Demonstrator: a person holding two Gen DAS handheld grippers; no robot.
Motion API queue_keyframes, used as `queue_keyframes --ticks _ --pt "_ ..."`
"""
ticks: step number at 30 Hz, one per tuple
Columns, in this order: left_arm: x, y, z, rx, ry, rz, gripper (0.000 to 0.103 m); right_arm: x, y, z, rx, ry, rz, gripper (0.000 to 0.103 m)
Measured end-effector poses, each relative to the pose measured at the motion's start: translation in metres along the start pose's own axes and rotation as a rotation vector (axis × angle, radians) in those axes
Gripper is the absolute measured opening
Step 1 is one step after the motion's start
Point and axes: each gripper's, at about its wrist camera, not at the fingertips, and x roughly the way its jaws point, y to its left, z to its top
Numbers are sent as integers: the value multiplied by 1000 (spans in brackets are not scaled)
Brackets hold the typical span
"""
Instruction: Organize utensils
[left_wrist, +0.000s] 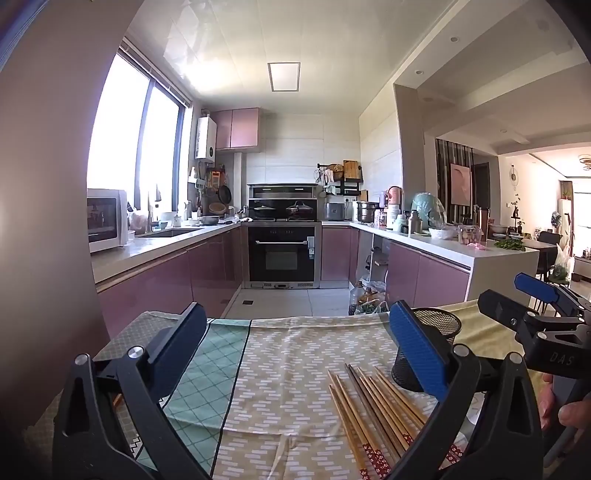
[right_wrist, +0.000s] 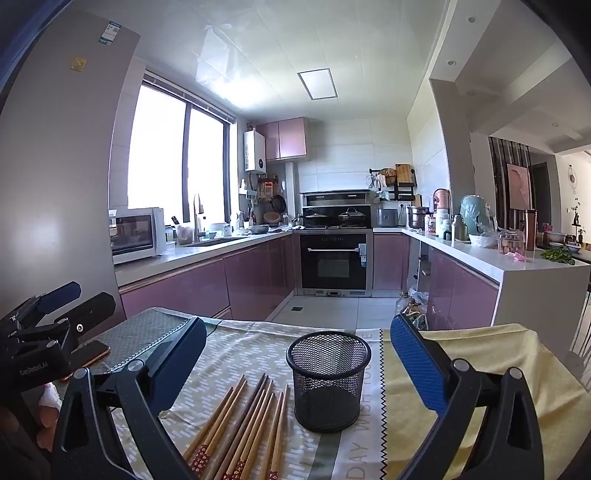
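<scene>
Several wooden chopsticks (right_wrist: 243, 428) with red patterned ends lie side by side on the patterned tablecloth (right_wrist: 236, 354). A black mesh cup (right_wrist: 328, 380) stands upright just right of them, empty as far as I can see. My right gripper (right_wrist: 299, 354) is open, held above the table with the cup between its fingers' line of sight. My left gripper (left_wrist: 295, 343) is open above the cloth; the chopsticks (left_wrist: 376, 410) lie near its right finger, and the mesh cup (left_wrist: 428, 350) is partly hidden behind that finger. The right gripper (left_wrist: 517, 295) shows at the right of the left wrist view.
A phone (right_wrist: 88, 354) lies on the table's left part beside the left gripper (right_wrist: 55, 299). A yellow cloth (right_wrist: 480, 369) covers the table's right side. Beyond the table edge are kitchen counters (right_wrist: 480, 258), an oven (right_wrist: 334, 258) and bottles on the floor (left_wrist: 364, 299).
</scene>
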Motion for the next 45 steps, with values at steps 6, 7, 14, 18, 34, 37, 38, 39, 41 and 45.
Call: queue_keyframes --ticks 6,7,14,18,34,37,38,39,41,45 --pt "0 0 0 1 -1 -3 98 -3 0 0 -3 -10 0 97" --pt "0 0 0 0 -1 -3 98 -3 0 0 -2 -10 1 97" --pt "0 -1 0 2 -5 -4 98 -3 1 1 -2 -10 0 97" --pt "-1 -3 1 3 -6 -4 98 -3 1 1 -2 -8 0 97" --pt "-2 -2 1 4 -11 -8 98 -4 0 -1 3 -11 0 97" --pt "0 -2 0 4 -11 -8 98 -4 0 -1 4 -12 0 97" --pt "0 -2 1 3 -11 -8 98 -4 0 -1 4 -12 2 97" --pt "0 -2 1 2 -11 -10 98 -3 0 -1 3 -11 0 97" --pt "0 -2 1 4 -11 -8 98 -3 0 -1 4 -11 3 97" --pt "0 -2 1 4 -9 -9 98 -3 -1 -1 5 -13 4 97"
